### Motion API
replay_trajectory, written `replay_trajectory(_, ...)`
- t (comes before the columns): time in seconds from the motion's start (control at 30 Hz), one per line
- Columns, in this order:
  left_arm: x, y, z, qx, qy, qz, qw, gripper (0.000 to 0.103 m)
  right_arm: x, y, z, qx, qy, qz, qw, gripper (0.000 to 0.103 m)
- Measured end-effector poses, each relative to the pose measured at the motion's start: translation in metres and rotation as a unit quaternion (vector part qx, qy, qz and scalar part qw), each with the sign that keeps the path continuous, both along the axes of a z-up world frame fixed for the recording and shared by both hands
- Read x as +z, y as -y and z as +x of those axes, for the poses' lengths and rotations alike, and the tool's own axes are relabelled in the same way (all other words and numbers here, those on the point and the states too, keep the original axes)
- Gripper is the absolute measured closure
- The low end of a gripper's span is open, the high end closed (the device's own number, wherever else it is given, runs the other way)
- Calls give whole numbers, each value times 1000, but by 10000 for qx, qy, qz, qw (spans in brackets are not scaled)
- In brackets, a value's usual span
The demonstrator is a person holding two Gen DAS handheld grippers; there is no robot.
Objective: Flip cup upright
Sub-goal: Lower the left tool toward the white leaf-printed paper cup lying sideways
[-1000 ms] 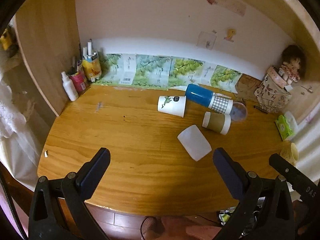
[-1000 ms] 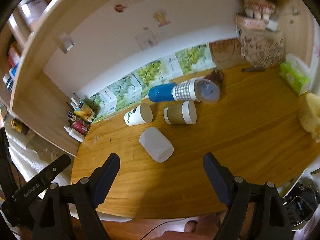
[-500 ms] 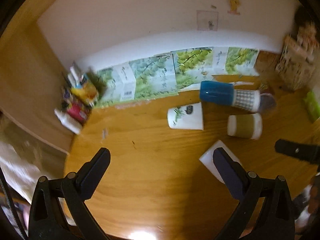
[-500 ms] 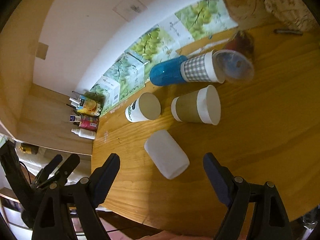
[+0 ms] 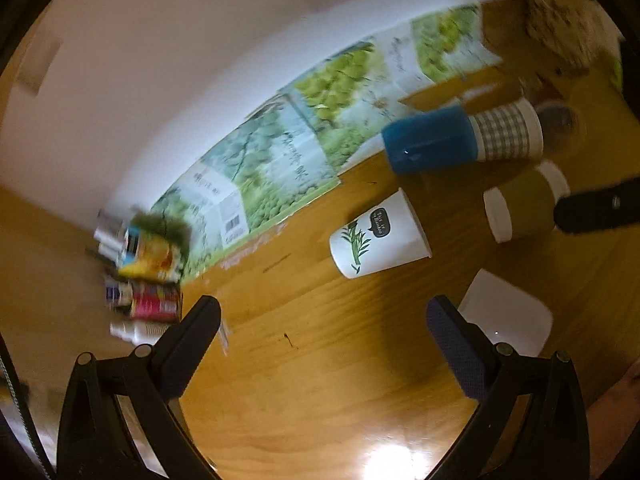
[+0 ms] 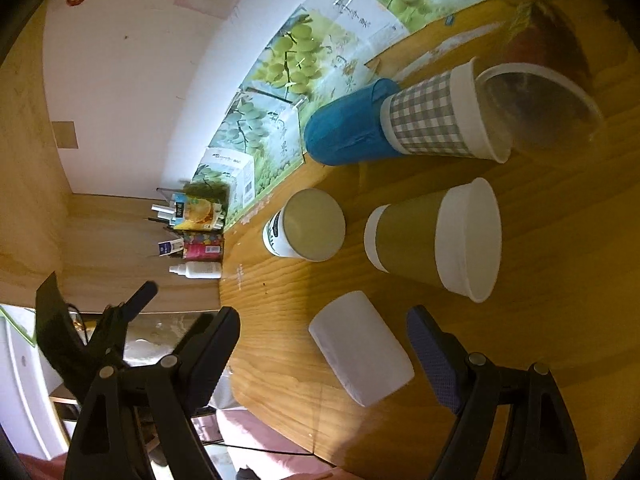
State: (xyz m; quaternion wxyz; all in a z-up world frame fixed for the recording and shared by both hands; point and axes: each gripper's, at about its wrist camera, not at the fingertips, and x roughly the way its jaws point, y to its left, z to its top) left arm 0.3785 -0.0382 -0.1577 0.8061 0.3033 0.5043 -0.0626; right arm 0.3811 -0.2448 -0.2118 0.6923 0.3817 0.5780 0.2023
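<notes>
Several cups lie on their sides on the wooden table. A plain white plastic cup lies nearest, just ahead of my right gripper, which is open and empty. Behind it lie a brown paper cup with white rim, a white cup with a bamboo print, a blue cup and a checked cup. My left gripper is open and empty; the bamboo cup lies ahead of it, the white plastic cup by its right finger.
A clear lid or cup lies at the checked cup's mouth. Green grape-print boxes line the back wall. Small bottles and tubes stand in the left corner. A patterned box is at far right. The table's front edge is close.
Both grippers have moved forward and rolled, so the table looks tilted. The cups are closer and larger in both views. No cup has moved. Both grippers stay open.
</notes>
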Motion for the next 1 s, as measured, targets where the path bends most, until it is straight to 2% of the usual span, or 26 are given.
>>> replay_trajectory(0.2,-23,13,8,-855,-165,473,9951,1,-10,0,7,-29,-127,215,9997,17)
replay_trajectory(0.33,-40,21,11,-1511,-252,781,9851,1,-13,2,9,-66,-163,280,9995,17)
replay_trajectory(0.5,-61,24,14,-1959,-331,1084,9740,1,-14,2,10,-11,-142,352,9993,17)
replay_trajectory(1.0,-93,17,31,-2789,-717,848,9539,1,-13,-14,11,210,-117,170,9996,17)
